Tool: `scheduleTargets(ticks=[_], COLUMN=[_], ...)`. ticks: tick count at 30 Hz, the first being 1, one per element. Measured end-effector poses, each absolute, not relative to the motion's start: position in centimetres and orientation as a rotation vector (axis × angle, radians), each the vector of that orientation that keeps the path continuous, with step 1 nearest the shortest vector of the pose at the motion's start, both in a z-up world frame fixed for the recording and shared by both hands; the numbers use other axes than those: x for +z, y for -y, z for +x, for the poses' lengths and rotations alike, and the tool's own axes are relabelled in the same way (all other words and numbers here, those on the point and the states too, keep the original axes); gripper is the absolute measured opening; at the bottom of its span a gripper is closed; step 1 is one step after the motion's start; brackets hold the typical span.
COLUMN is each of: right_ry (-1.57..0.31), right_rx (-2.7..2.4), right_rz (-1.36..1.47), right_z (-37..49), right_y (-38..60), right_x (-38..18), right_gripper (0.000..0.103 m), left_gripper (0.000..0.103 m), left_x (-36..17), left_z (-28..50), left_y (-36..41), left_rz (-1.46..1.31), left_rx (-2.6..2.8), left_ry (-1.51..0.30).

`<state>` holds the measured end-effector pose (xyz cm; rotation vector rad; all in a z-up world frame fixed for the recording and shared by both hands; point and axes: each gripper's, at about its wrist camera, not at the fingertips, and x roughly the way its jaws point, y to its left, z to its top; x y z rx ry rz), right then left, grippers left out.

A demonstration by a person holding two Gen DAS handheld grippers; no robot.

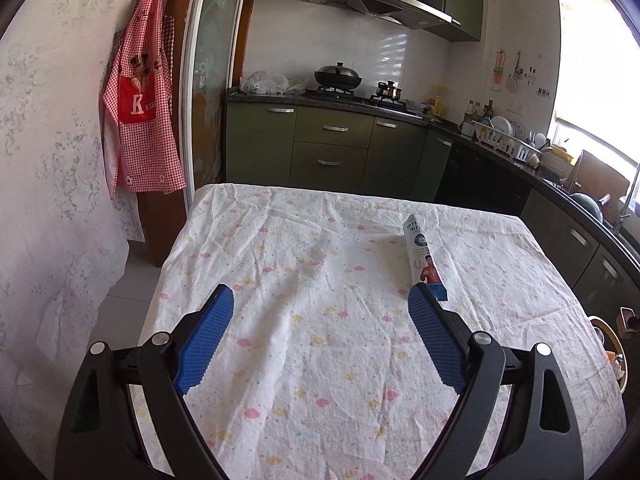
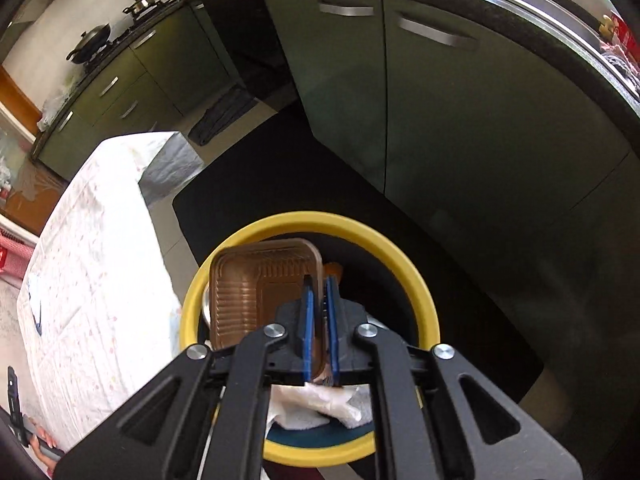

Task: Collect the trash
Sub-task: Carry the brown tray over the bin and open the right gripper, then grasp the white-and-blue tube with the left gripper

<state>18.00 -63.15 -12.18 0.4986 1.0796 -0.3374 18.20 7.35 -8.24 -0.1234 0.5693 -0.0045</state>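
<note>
One wrapper [image 1: 423,258] left on the worktop [image 1: 304,320], just past the left hand-held gripper [image 1: 322,304], which is wide open and empty. Right hand-held gripper [image 2: 319,312] is pinching one brown tray [image 2: 256,288] over the yellow bin [image 2: 416,284].

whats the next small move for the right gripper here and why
Probably open the right gripper to drop the brown tray. It is shut on the tray's edge, and the tray hangs right over the yellow-rimmed bin, which already holds crumpled white trash.
</note>
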Motion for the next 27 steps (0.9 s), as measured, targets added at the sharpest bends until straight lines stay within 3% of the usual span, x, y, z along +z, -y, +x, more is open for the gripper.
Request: scheduleTargets(ticks=[1,3,8,16,27], right_ry=[-1.068,-1.022,-0.905,-0.883,-0.866], right_rx=[-0.348,-0.356,-0.275,-0.208,-0.223], right_rz=[0.515,0.521,0.509,0.373,0.27], right_z=[17.9,17.3,13.9,8.1,6.0], right_y=[63.4,63.3,59.7,51.6,48.0], right_x=[-12.2,-11.4,-9.1,-10.2,-11.6], right_gripper=[0.021,0.028,0.029,0.041,0.041], left_gripper=[0.088,0.088,0.088,0.092,0.092], left_x=[-8.3,-8.3,-8.5,-8.9,-8.5], left_z=[18.2,18.2,18.4,18.8,23.1], left_y=[-7.3,-7.3,-7.1,-6.1,0.0], left_rz=[-0.122,-0.117,-0.111,-0.107,-0.051], left_rx=[-0.005,-0.005,-0.013,-0.074,-0.221], left_ry=[-0.57,-0.57,-0.58,-0.612,-0.858])
